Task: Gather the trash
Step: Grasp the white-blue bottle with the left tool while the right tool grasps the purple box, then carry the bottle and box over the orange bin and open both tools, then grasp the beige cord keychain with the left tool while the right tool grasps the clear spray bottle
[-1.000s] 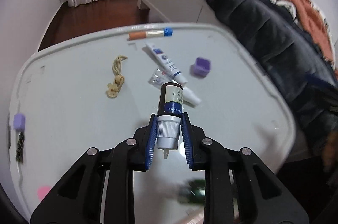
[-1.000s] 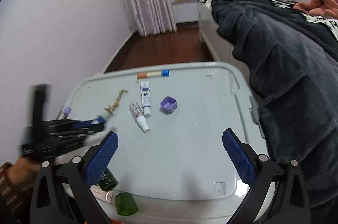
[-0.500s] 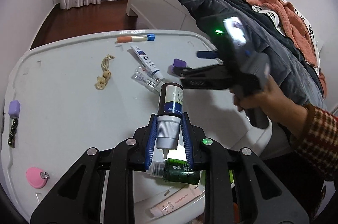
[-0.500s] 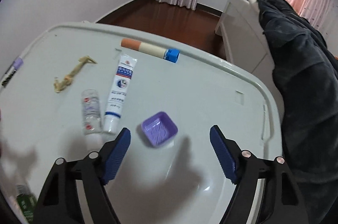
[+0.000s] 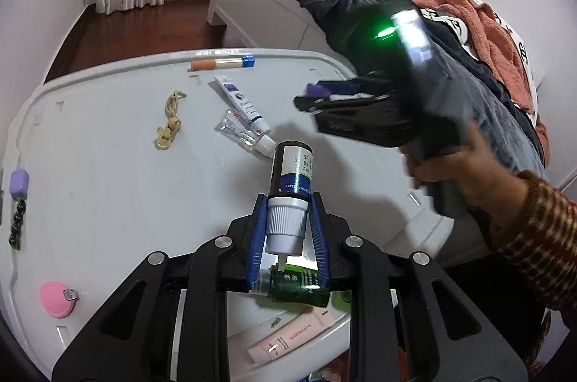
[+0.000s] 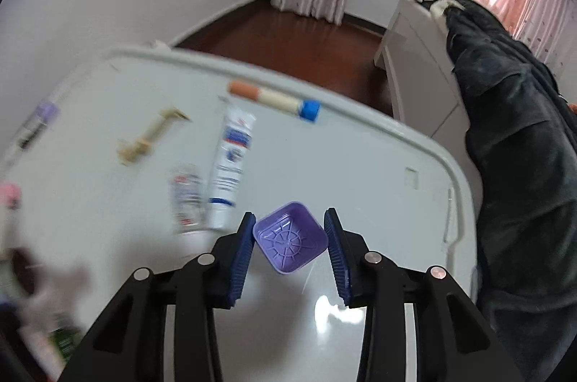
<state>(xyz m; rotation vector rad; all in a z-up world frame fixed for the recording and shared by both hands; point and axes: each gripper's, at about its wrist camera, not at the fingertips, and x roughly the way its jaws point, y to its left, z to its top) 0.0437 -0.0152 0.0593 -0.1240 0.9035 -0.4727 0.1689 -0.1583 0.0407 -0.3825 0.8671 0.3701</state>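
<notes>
My left gripper (image 5: 287, 230) is shut on the white cap of a dark brown bottle (image 5: 293, 169) and holds it above the near edge of the white table (image 5: 108, 172). Below it lie a green bottle (image 5: 299, 284) and a pink tube (image 5: 288, 335). My right gripper (image 6: 290, 234) has its blue pads on both sides of a small purple square tray (image 6: 290, 237); the pads touch or nearly touch its corners. In the left wrist view the right gripper (image 5: 324, 93) is at the table's right side.
On the table lie a white and blue tube (image 6: 232, 162), a clear small bottle (image 6: 185, 194), an orange, cream and blue stick (image 6: 274, 99), a beige knotted cord (image 5: 169, 122), a purple clip with beads (image 5: 18, 198) and a pink disc (image 5: 56, 299). A bed with dark bedding (image 6: 523, 129) stands to the right.
My right gripper moved forward and down onto the purple tray and its jaws narrowed around it. My left gripper drew back a little with the bottle, bringing more of the pink tube into view.
</notes>
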